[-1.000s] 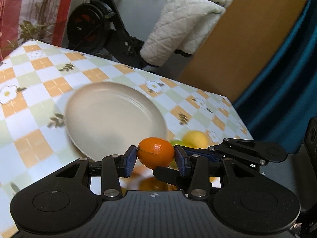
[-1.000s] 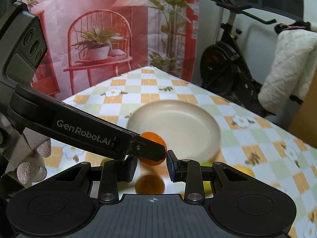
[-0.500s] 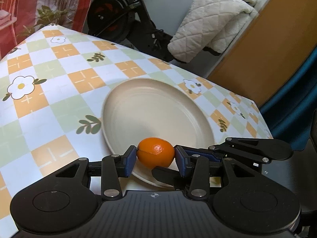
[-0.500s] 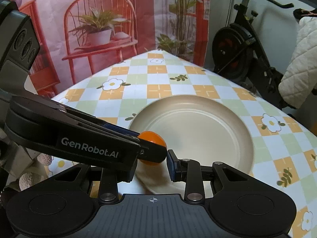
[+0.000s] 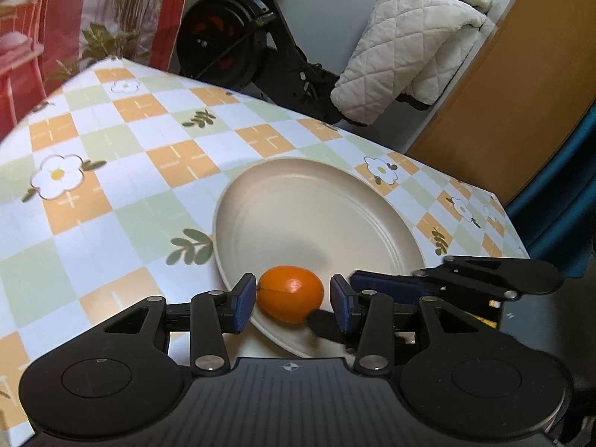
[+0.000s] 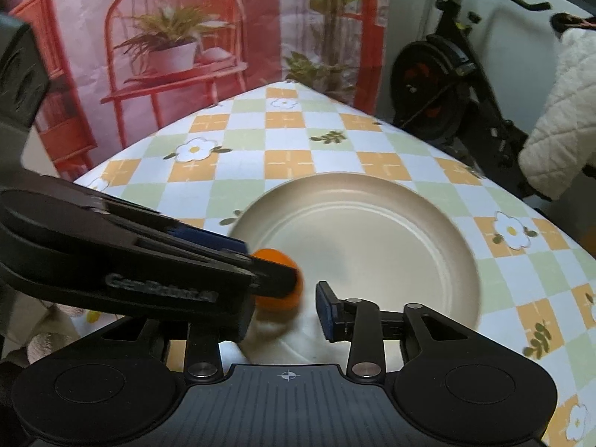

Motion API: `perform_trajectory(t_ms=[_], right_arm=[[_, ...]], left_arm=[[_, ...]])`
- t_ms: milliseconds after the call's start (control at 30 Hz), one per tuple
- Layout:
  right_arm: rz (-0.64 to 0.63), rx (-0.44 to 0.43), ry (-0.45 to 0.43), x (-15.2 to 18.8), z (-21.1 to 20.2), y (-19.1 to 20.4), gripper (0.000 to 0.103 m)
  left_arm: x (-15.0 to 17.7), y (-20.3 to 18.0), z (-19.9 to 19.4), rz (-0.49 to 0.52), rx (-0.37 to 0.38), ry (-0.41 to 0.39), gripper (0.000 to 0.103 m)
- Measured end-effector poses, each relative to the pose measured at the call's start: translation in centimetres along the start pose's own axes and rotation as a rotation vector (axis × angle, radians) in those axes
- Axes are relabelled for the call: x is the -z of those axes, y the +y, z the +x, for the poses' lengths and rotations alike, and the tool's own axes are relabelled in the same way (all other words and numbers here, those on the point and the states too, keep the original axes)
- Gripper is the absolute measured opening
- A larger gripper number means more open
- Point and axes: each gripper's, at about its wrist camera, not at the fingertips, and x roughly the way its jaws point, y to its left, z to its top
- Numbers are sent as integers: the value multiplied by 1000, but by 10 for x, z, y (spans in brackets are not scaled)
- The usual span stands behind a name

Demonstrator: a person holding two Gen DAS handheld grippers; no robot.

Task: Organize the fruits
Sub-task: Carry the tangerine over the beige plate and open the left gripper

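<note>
A checkered tablecloth (image 5: 156, 156) with daisies and orange squares covers the table; behind it stands a black exercise bike (image 5: 238, 44) draped with a white quilted jacket (image 5: 406, 56); a red plant-print backdrop (image 6: 178, 37) hangs beyond.

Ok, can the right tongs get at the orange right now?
Probably not. The orange sits at the near edge of the plate, bracketed by the left tongs, whose finger crosses in front of it in the right wrist view. The open right tongs would hit that finger first.
</note>
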Motion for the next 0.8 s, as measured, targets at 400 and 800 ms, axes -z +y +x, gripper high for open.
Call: perform_trajectory(t_ms=[400,800], right_arm=[[20,26,-95,34,-72,-10,35],[54,46,-89,97,-112,-4,35]], left_arm=[[12,-35,-49,140,-55,-89,46],[62,-83,-64,264,5,-41,46]])
